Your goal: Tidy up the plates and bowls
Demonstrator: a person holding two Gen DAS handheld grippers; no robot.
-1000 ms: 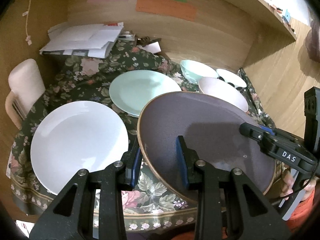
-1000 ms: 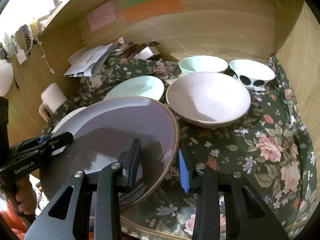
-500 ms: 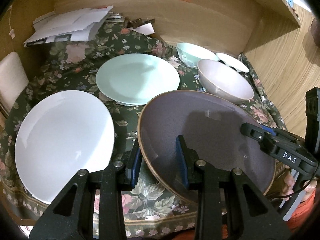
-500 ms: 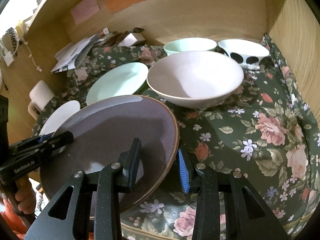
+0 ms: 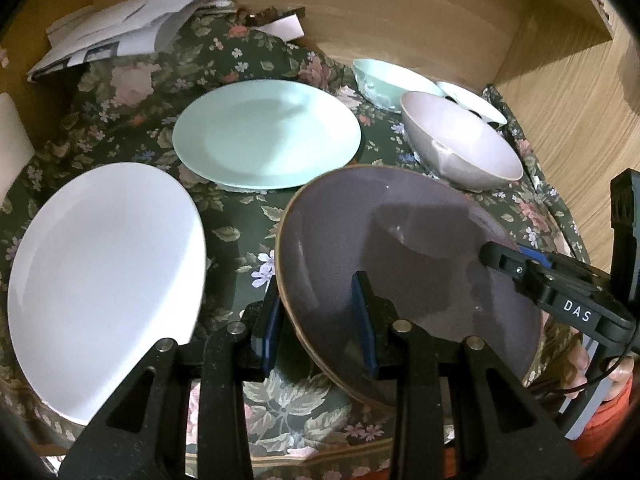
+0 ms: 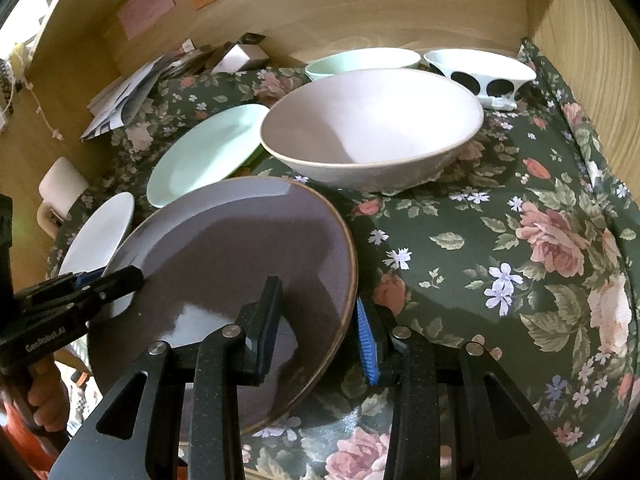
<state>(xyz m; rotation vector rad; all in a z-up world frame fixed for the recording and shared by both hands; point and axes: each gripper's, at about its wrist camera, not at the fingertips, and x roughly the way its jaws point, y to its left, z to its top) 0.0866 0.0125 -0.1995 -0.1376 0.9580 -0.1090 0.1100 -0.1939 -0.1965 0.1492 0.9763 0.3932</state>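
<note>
Both the left gripper (image 5: pixel 318 316) and right gripper (image 6: pixel 318 320) pinched opposite rims of the round grey-purple ceramic plate (image 5: pixel 400 256), held at six o'clock; nothing looked stacked yet.

My purple plate (image 5: pixel 400 240) looks glazed ceramic, glossy, light glinting off it, with a brownish unglazed-looking rim. White plate (image 5: pixel 104 272) and mint plate (image 5: pixel 264 132) are smooth and shiny too. Under them, a flowered cloth (image 6: pixel 520 264), soft and matt. Grained wooden walls (image 6: pixel 400 4) around, paper sheets (image 5: pixel 120 36) crumpled behind.
</note>
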